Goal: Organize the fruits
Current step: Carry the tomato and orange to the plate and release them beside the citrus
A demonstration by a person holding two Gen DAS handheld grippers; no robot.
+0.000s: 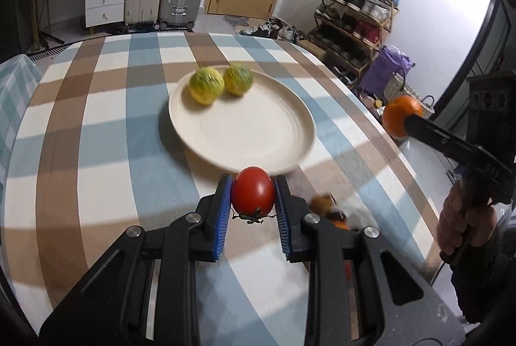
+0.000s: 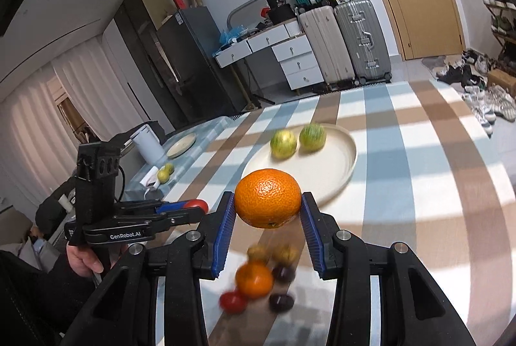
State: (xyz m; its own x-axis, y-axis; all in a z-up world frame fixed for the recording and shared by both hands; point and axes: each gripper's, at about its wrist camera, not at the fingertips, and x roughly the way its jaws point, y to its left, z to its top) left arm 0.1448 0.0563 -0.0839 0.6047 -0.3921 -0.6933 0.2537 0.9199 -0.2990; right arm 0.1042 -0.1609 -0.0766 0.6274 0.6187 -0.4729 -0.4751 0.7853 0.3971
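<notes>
My left gripper [image 1: 253, 196] is shut on a red tomato [image 1: 253, 192], held above the striped tablecloth just short of the cream plate [image 1: 258, 133]. Two green-yellow fruits [image 1: 206, 86] [image 1: 238, 78] lie at the plate's far side. My right gripper [image 2: 267, 210] is shut on an orange [image 2: 267, 198], lifted in front of the same plate [image 2: 335, 175]. From the left wrist view that orange [image 1: 401, 116] hangs off the table's right edge. The left gripper [image 2: 193, 208] with the tomato [image 2: 196, 205] shows at the left of the right wrist view.
A blurred pile of small fruit [image 2: 258, 278] lies on the cloth beneath my right gripper: an orange, a red one, dark and brown ones. Another plate [image 2: 181, 145], a white jug [image 2: 146, 142] and two green fruits [image 2: 165, 173] sit on a side table. Suitcases and a shoe rack stand beyond.
</notes>
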